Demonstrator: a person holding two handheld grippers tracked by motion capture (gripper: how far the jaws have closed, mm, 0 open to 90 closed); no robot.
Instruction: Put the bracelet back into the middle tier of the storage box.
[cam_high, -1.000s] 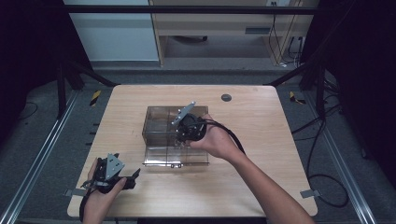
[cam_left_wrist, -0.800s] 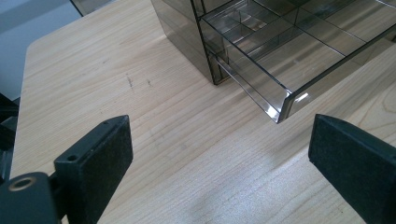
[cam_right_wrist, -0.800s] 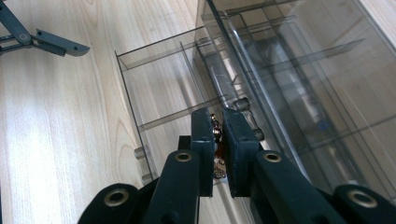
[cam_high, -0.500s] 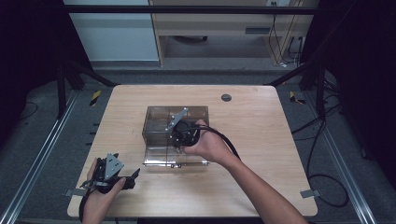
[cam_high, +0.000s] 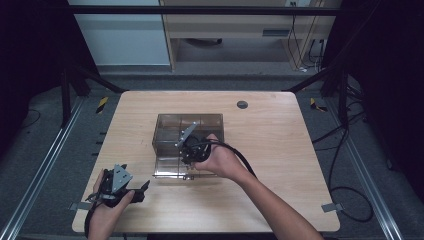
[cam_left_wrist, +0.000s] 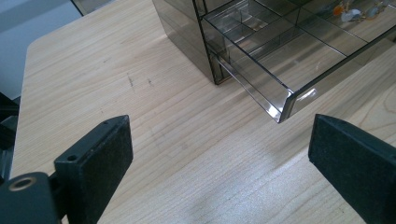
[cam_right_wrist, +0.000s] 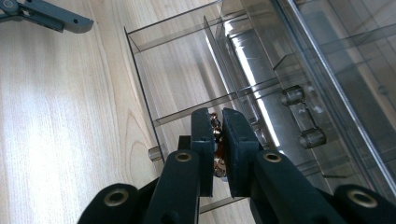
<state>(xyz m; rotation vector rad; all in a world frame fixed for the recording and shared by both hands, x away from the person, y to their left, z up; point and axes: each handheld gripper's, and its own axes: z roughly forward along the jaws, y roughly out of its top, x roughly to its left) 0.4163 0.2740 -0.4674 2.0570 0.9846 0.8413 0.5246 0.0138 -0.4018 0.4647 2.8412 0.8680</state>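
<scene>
A smoky clear drawer box (cam_high: 170, 125) stands mid-table with its bottom drawer (cam_high: 165, 171) pulled out toward me. My right gripper (cam_high: 189, 150) hovers over that drawer, pointing down. In the right gripper view its jaws (cam_right_wrist: 215, 114) are shut on a small beaded orange-and-gold trinket (cam_right_wrist: 215, 133) above a divided compartment of the drawer (cam_right_wrist: 187, 79). My left gripper (cam_high: 145, 187) rests open near the table's front left corner. In the left gripper view its pads (cam_left_wrist: 100, 158) stand wide apart with nothing between them, facing the drawer's corner (cam_left_wrist: 280, 109). Small coloured trinkets (cam_left_wrist: 355, 11) lie in a far compartment.
A round grey grommet (cam_high: 242, 104) is set in the wooden table (cam_high: 280, 150) behind the box. The right gripper's black cable (cam_high: 240, 155) trails over the forearm. Metal rails (cam_high: 45, 165) and cables run along the floor on both sides.
My right gripper has moved left and toward me, from over the box to above the pulled-out drawer. The left gripper has stayed put.
</scene>
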